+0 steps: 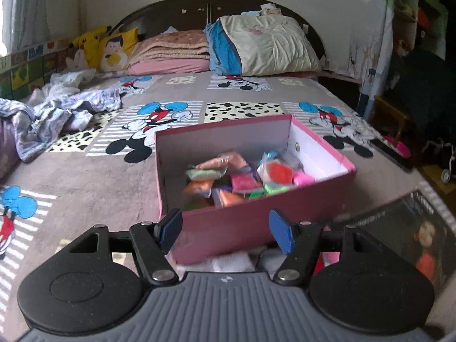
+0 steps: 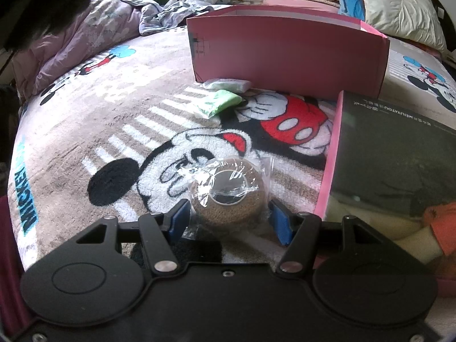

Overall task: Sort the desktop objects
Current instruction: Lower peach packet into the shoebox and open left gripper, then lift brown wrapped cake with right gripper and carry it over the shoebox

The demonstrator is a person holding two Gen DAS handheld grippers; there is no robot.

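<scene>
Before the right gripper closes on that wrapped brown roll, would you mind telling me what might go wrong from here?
1. The brown roll sits in loose, crinkly plastic; the right gripper, jaws open on either side, may pinch only film and let the roll slip.
2. The soft blanket may give, so the roll could sink or tip.
3. The pink box has tall walls; a low carry could catch its rim. Two green packets lie in front of it.

Both wrist cams low, facing pink box (image 1: 256, 225).
</scene>
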